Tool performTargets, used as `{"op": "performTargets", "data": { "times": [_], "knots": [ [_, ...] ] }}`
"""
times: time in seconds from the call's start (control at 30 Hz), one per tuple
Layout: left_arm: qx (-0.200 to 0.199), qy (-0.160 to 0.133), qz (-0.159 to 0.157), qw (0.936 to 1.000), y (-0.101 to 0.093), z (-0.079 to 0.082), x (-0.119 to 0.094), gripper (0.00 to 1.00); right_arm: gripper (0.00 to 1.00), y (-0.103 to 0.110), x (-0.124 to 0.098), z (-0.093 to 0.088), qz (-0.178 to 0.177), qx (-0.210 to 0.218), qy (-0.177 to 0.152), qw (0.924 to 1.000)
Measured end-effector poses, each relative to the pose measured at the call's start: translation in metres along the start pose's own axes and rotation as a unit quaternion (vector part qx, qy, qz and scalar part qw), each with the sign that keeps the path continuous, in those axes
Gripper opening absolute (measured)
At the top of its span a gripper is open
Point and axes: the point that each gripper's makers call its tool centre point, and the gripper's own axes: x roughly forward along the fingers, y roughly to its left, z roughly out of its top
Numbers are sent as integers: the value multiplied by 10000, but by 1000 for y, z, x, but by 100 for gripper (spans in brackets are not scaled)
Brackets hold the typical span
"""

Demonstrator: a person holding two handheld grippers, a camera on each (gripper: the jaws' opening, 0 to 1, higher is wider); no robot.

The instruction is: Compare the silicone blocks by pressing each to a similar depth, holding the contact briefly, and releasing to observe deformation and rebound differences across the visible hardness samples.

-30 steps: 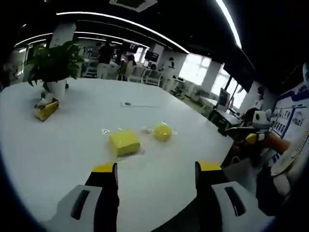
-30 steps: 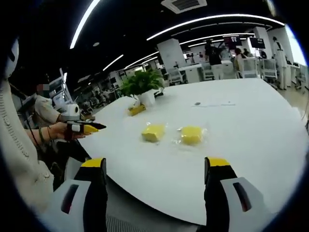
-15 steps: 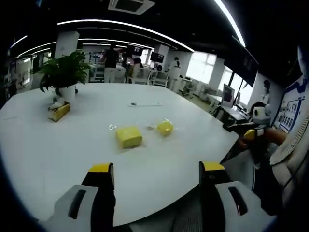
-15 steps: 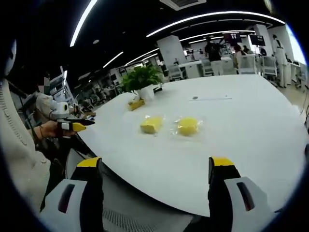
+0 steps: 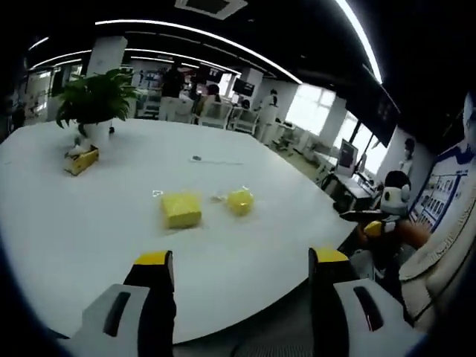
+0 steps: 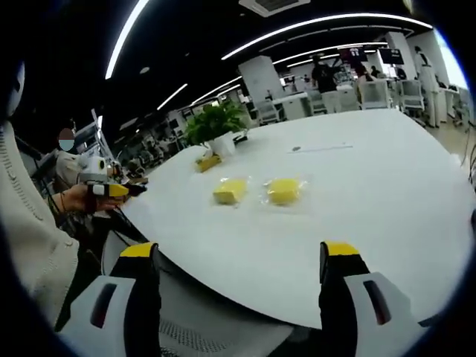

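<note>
On the table, with both grippers' fingers spread and empty, approach the left silicone block squarely before pressing.

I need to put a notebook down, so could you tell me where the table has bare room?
The white table is bare between the two yellow blocks and its near edge, and beyond them. The potted plant and yellow box crowd the far corner.

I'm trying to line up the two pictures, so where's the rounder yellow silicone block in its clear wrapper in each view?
Left gripper view: the rounder yellow silicone block lies near centre, right of the square yellow silicone block.
Right gripper view: it lies just above centre, again right of the square one.
Shared landmark: the potted green plant on the white table.
</note>
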Motion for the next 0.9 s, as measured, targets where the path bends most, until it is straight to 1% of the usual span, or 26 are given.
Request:
{"op": "performTargets", "data": {
  "times": [0.03, 0.1, 0.13, 0.2, 0.27, 0.3, 0.4, 0.47, 0.57, 0.67, 0.73, 0.8, 0.83, 0.87, 0.9],
  "knots": [
    [-162, -122, -51, 9998, -4, 8, 3, 73, 83, -1, 0, 1, 1, 12, -11, 10000],
    [-340, -285, -129, 9989, -11, 19, 9, 73, 82, -4, -1, 4, -14, 48, -59, 10000],
    [-528, -348, -177, 9978, -13, 26, 14, 73, 82, -6, -2, 5, -14, 59, -77, 10000],
    [-918, -464, -306, 9942, -18, 38, 27, 74, 82, -9, -2, 7, 14, 109, -89, 9999],
    [-1139, -554, -381, 9912, -22, 49, 41, 73, 81, -13, 0, 8, 36, 143, -87, 9999],
    [-1202, -551, -400, 9904, -24, 52, 47, 73, 81, -16, 0, 9, 53, 160, -59, 9998],
    [-1151, -484, -439, 9912, -32, 63, 75, 73, 81, -20, 0, 11, 52, 162, -29, 9999],
    [-1209, -443, -454, 9906, -35, 68, 93, 72, 80, -24, -3, 16, 44, 194, -76, 9998],
    [-1196, -359, -491, 9910, -39, 69, 116, 72, 80, -30, -4, 21, 5, 230, -133, 9996],
    [-1154, -151, -437, 9922, -40, 66, 148, 70, 79, -37, -3, 25, 1, 258, -141, 9996],
    [-1161, -65, -388, 9925, -38, 63, 165, 67, 79, -41, -1, 27, 7, 291, -134, 9995],
    [-1306, -21, -367, 9908, -35, 60, 177, 62, 79, -46, 1, 26, 4, 336, -100, 9994],
    [-1494, 78, -356, 9881, -34, 56, 186, 60, 79, -47, 1, 26, 7, 348, -101, 9993],
    [-1648, 95, -339, 9857, -32, 55, 192, 60, 79, -50, 2, 25, 13, 428, -90, 9990],
    [-1721, 115, -315, 9845, -29, 53, 200, 61, 79, -52, 2, 25, 8, 464, -83, 9989]
  ]
}}
